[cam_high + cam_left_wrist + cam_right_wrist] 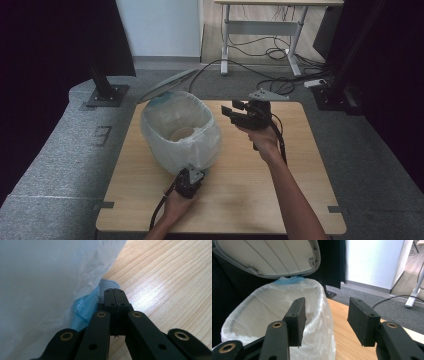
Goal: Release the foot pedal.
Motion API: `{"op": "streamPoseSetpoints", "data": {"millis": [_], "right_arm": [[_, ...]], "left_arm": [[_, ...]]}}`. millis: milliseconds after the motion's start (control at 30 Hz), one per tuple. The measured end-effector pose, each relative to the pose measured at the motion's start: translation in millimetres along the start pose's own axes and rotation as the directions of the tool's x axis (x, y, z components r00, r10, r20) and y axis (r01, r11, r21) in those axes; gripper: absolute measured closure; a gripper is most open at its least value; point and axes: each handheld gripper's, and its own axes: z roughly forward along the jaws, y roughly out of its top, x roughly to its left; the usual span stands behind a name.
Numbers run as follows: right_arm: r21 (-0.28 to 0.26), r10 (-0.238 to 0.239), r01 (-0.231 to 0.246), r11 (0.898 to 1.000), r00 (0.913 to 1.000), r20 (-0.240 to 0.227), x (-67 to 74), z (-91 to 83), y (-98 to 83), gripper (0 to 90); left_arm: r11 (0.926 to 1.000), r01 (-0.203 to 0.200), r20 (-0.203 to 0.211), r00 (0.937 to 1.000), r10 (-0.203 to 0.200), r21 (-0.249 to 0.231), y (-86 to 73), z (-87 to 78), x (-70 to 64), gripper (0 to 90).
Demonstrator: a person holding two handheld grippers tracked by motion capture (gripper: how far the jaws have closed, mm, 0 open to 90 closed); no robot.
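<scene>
A blue bin lined with a white plastic bag (180, 132) stands on the wooden table (250, 185), its grey lid (167, 85) tipped up and back. My left gripper (196, 172) lies low at the bin's near foot. In the left gripper view it (114, 291) is shut, jaws pressed together, tips on a grey ribbed pedal (110, 283) beside the bag (50, 277). My right gripper (229, 111) hovers to the right of the rim. It (327, 305) is open with nothing between its jaws, facing the bag's (269, 307) mouth and the raised lid (269, 257).
Bare tabletop (300, 165) stretches to the right of the bin and in front of it. A black stand base (106, 92) sits on the grey floor at the back left. Behind the table stand a white desk frame (260, 30) and loose cables (280, 82).
</scene>
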Motion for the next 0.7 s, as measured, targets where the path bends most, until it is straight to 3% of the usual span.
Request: {"op": "streamPoseSetpoints", "data": {"millis": [467, 700], "right_arm": [[0.012, 0.021, -0.021, 1.000, 0.9996, 0.020, -19.9, -17.0, -22.0, 47.4], [0.021, 0.027, -0.027, 0.999, 0.9994, 0.024, -25.4, -23.7, -31.4, 47.3]], "left_arm": [[1.0000, 0.007, 0.010, 0.9999, -0.007, -0.001, 0.4, -1.3, 1.8, 90.0], [0.9987, 0.040, 0.007, 0.9992, -0.039, -0.032, 2.5, -8.3, 4.0, 86.8]]}}
